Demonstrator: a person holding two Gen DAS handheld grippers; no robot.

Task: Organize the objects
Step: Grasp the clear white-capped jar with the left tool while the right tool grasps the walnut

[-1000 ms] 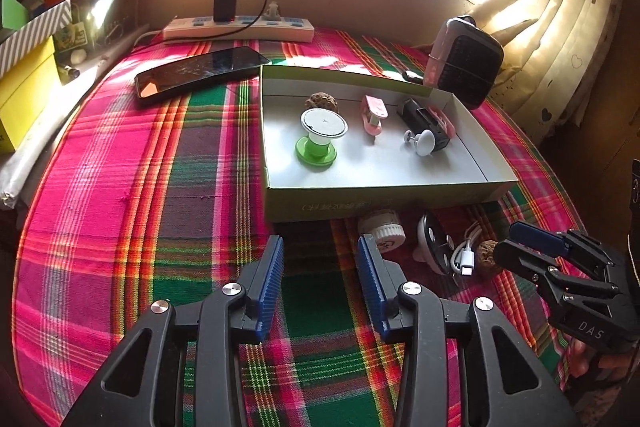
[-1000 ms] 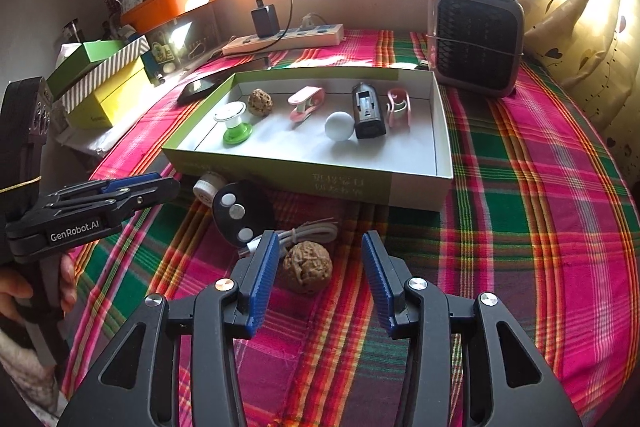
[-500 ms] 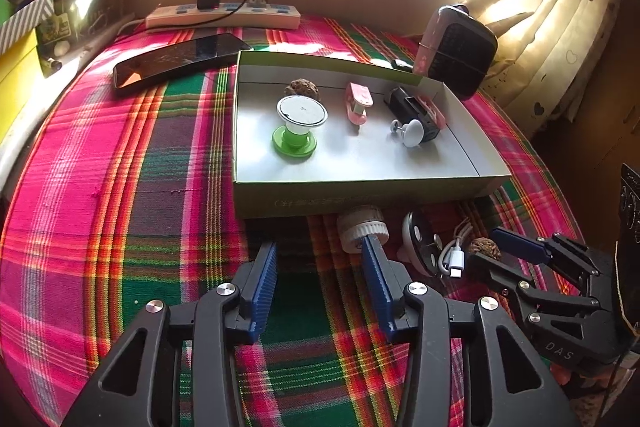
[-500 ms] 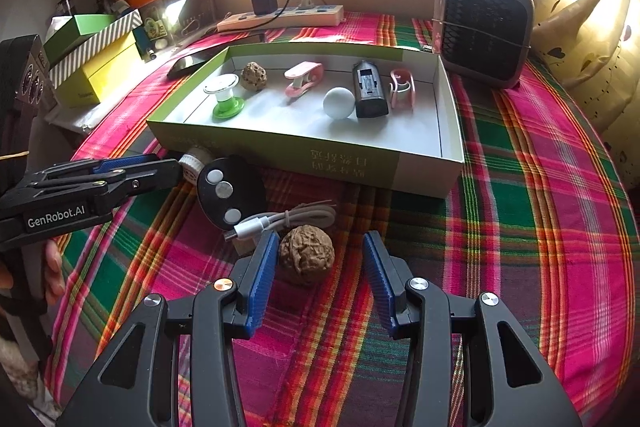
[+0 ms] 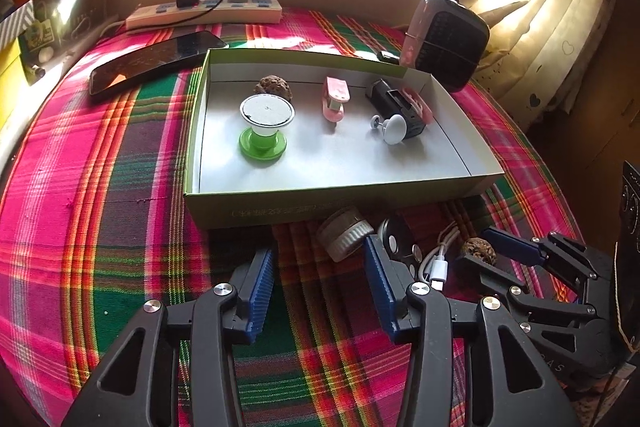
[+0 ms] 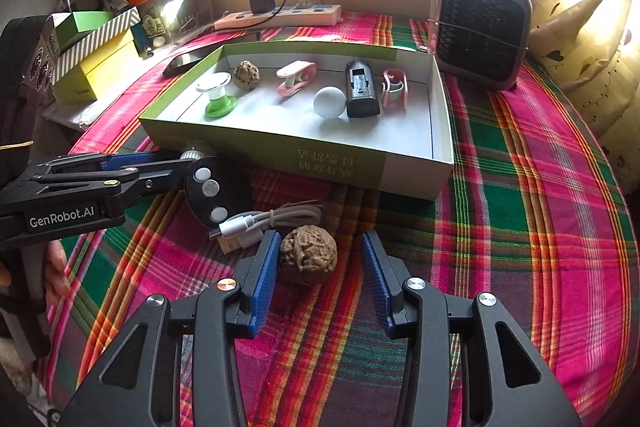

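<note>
A green-sided box (image 5: pixel 448 187) (image 6: pixel 438 171) on the plaid cloth holds a green-and-white stand (image 5: pixel 264 125), a second walnut (image 6: pixel 247 75), a pink clip (image 6: pixel 296 78), a white ball (image 6: pixel 329 102) and a black device (image 6: pixel 361 94). In front of it lie a white-capped jar (image 5: pixel 345 235), a black disc with buttons (image 6: pixel 216 189), a white USB cable (image 6: pixel 272 219) and a walnut (image 6: pixel 308 259). My right gripper (image 6: pixel 318 267) is open with the walnut between its fingers, touching the left one. My left gripper (image 5: pixel 320 283) is open and empty, just short of the jar.
A phone (image 5: pixel 154 61) and a power strip with charger (image 5: pixel 204 13) lie behind the box. A small fan heater (image 6: pixel 480 27) stands at the back right. Stacked yellow and striped boxes (image 6: pixel 94 61) sit at the left. A curtain (image 5: pixel 560 27) hangs on the right.
Both grippers moved forward toward the loose objects. The walnut now sits deeper between my right fingers; the left gripper has come close to the jar.
</note>
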